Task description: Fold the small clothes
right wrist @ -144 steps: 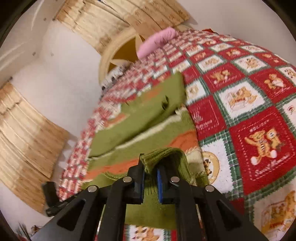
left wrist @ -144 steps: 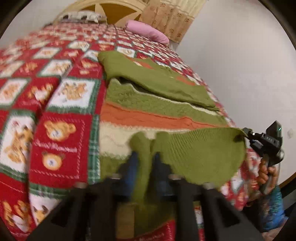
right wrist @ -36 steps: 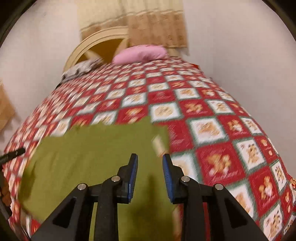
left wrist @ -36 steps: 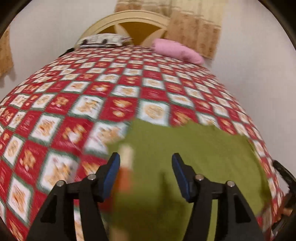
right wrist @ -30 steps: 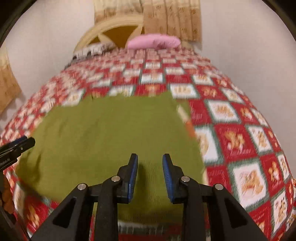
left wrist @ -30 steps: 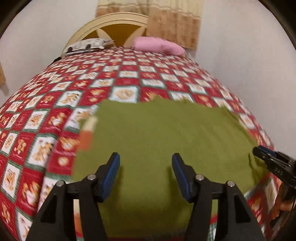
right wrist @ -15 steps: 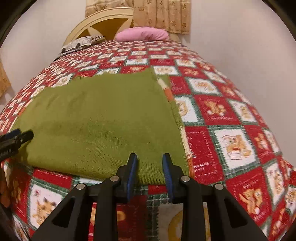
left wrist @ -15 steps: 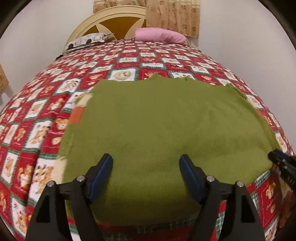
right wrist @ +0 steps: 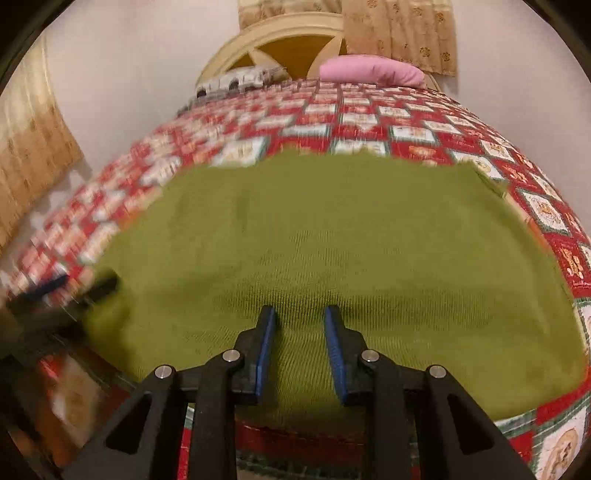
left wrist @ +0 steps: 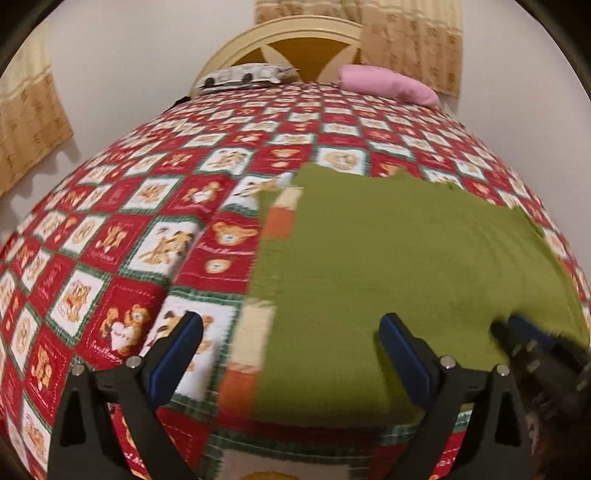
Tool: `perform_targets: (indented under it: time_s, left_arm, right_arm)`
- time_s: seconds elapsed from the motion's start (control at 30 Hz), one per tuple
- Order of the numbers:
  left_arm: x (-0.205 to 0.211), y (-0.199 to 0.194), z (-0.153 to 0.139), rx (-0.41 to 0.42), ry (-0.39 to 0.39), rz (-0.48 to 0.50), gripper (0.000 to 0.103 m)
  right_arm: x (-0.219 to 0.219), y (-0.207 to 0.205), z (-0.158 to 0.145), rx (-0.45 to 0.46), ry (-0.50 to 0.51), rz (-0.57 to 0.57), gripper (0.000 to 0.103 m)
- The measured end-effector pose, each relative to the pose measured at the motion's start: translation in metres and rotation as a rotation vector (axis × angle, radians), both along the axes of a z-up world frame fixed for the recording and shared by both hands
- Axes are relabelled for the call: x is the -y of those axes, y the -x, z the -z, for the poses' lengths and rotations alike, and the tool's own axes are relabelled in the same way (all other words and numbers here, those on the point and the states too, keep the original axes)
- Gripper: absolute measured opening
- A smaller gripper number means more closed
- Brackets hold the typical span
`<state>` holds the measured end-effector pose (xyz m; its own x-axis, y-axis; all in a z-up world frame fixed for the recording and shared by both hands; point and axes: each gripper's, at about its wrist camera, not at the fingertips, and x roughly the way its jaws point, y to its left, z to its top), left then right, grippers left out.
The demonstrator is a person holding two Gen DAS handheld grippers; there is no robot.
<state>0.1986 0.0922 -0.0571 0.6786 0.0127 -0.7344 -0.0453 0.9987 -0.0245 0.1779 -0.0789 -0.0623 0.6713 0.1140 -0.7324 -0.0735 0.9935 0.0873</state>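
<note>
Nearest the left wrist camera, the left gripper [left wrist: 291, 326] stands with its blue pads [left wrist: 177, 347] wide apart; the jaws have just been opening, and nothing is clamped between them, though the left edge of the green sweater [left wrist: 406, 266] lies below the gap. The right gripper [right wrist: 300, 328] hangs over the near hem of the sweater [right wrist: 332, 236] with its pads a narrow gap apart, pressing on no cloth that can be seen. The sweater lies folded and flat on the red teddy-bear quilt [left wrist: 122, 236], near the quilt's foot edge; orange and cream stripes [left wrist: 273, 221] peek out along its left side. Beyond the sweater the quilt runs to a pink pillow [left wrist: 388, 85], a patterned pillow [left wrist: 243, 75] and a cream headboard [left wrist: 288, 33].
</note>
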Motion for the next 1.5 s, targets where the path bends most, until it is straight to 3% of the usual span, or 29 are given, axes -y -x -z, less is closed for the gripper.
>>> perform_targets:
  time_s: [0.07, 0.2, 0.5, 0.57, 0.7, 0.83, 0.9, 0.93, 1.0, 1.03, 1.1, 1.27, 1.33, 1.5]
  left_arm:
    - [-0.014, -0.004, 0.007, -0.028, 0.084, -0.032, 0.099]
    - [-0.036, 0.0, 0.02, -0.065, 0.386, -0.055, 0.097]
    - [-0.039, 0.059, 0.022, 0.015, 0.556, -0.173, 0.096]
    - [-0.033, 0.063, 0.021, 0.025, 0.559, -0.175, 0.096]
    - [-0.025, 0.055, 0.023, 0.016, 0.581, -0.164, 0.099]
    - [-0.021, 0.032, 0.023, 0.02, 0.658, -0.143, 0.1]
    - [-0.021, 0.018, 0.023, 0.024, 0.683, -0.153, 0.096]
    - [-0.022, 0.014, 0.024, 0.025, 0.686, -0.16, 0.091]
    - [-0.023, 0.008, 0.026, 0.016, 0.685, -0.162, 0.065]
    - [-0.023, 0.005, 0.029, 0.006, 0.679, -0.163, 0.059]
    - [-0.025, 0.006, 0.034, 0.001, 0.65, -0.167, 0.036]
    - [-0.024, 0.007, 0.034, 0.003, 0.622, -0.178, 0.031]
    - [-0.018, 0.007, 0.029, 0.009, 0.576, -0.162, 0.022]
    - [0.017, 0.012, -0.005, 0.123, 0.426, -0.017, 0.016]
  right_arm:
    - [-0.001, 0.003, -0.002, 0.004, -0.002, 0.002, 0.029]
    - [0.008, 0.004, -0.001, 0.009, -0.054, 0.001, 0.029]
    - [0.012, 0.003, -0.001, 0.016, -0.088, -0.001, 0.029]
    - [0.013, 0.003, -0.001, 0.016, -0.093, -0.001, 0.029]
    - [0.014, 0.004, -0.001, 0.017, -0.095, 0.0, 0.029]
    - [0.014, 0.004, -0.001, 0.017, -0.099, 0.0, 0.029]
    - [0.015, 0.004, 0.0, 0.017, -0.098, 0.0, 0.029]
    - [0.015, 0.003, 0.0, 0.018, -0.099, 0.0, 0.029]
    - [0.015, 0.003, 0.0, 0.017, -0.101, 0.0, 0.029]
    - [0.015, 0.003, 0.0, 0.017, -0.101, 0.0, 0.029]
    - [0.015, 0.004, 0.0, 0.017, -0.099, 0.0, 0.029]
    - [0.015, 0.003, -0.001, 0.017, -0.103, 0.001, 0.029]
    - [0.015, 0.003, 0.0, 0.017, -0.107, 0.0, 0.029]
    - [0.015, 0.002, 0.0, 0.018, -0.125, 0.001, 0.029]
